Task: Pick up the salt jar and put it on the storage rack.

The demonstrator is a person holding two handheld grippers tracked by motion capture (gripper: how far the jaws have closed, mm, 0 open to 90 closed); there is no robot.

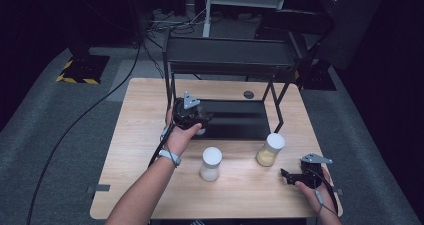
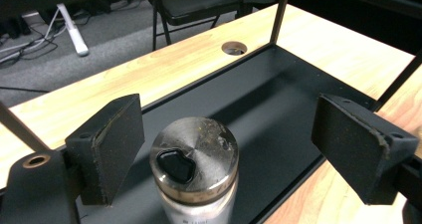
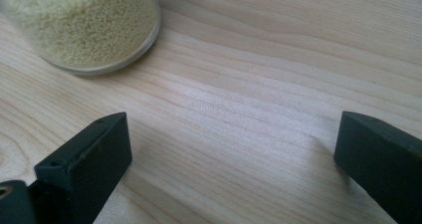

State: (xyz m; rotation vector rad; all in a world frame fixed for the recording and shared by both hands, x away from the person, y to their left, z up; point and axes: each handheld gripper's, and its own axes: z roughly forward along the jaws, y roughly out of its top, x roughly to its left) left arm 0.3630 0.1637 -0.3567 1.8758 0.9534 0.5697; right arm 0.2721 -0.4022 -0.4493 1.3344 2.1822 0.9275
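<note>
A small shaker (image 2: 194, 157) with a steel lid and a black flip tab stands upright at the front left of the black rack's lower tray (image 2: 268, 99). My left gripper (image 2: 234, 137) hovers just above it, open, with both pads well clear of the lid. From above, the left gripper (image 1: 192, 116) covers most of the shaker (image 1: 200, 131). My right gripper (image 1: 286, 176) rests open near the table's front right edge, nothing between its jaws. A jar of yellow grains (image 3: 84, 25) stands just beyond it on the wood.
The two-tier black rack (image 1: 230, 52) stands at the back of the wooden table (image 1: 140, 150), with thin uprights at its corners. A white-lidded jar (image 1: 211, 163) and the grain jar (image 1: 270, 149) stand in front of it. A cable hole (image 1: 248, 94) lies behind the tray.
</note>
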